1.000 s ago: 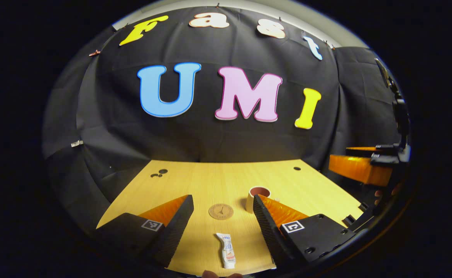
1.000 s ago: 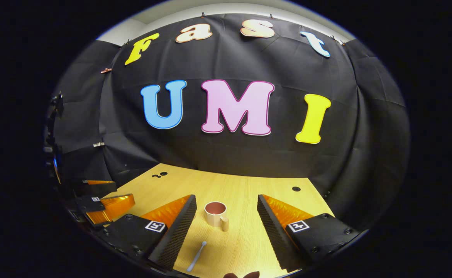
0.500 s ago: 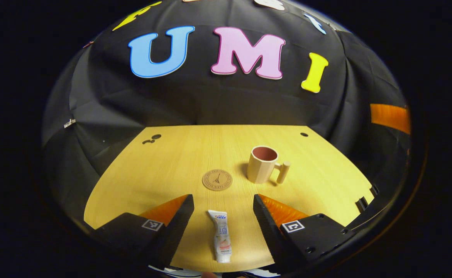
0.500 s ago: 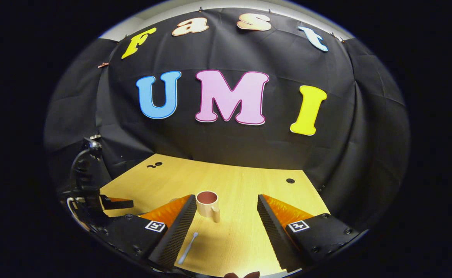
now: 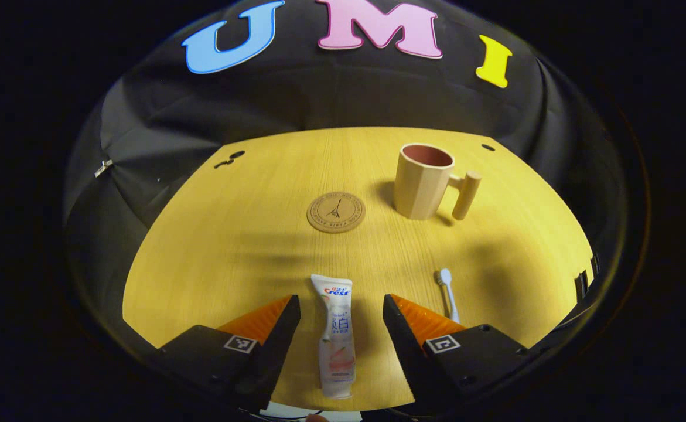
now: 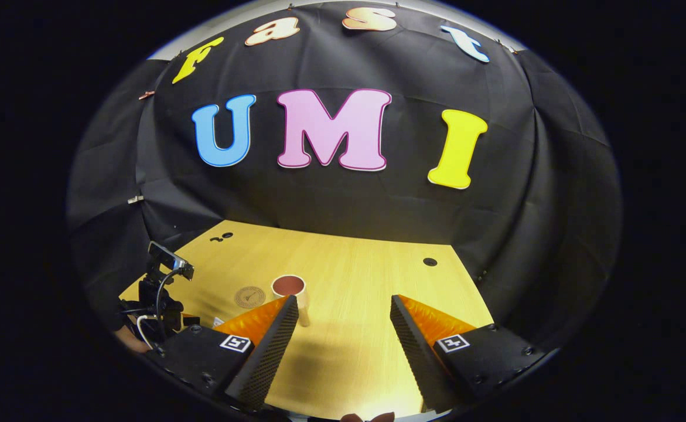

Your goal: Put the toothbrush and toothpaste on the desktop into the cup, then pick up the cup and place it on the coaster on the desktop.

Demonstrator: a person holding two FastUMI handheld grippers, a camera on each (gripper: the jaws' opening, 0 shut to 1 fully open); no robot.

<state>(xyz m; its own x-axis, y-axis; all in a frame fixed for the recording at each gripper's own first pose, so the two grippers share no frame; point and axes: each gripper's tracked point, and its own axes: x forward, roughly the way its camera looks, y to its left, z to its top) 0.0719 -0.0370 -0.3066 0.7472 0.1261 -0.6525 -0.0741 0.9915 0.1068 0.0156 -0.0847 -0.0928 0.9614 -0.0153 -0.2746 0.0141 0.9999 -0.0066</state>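
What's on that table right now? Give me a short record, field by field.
table: wooden top
cup: upright, empty as far as the rim shows, handle to its right in the left gripper view
coaster: round, bare, left of the cup and apart from it
toothpaste: lying flat between the open fingers of the left gripper, not pinched
toothbrush: lying flat, right of the toothpaste
right gripper: open, holding nothing
done so far: nothing in the cup yet
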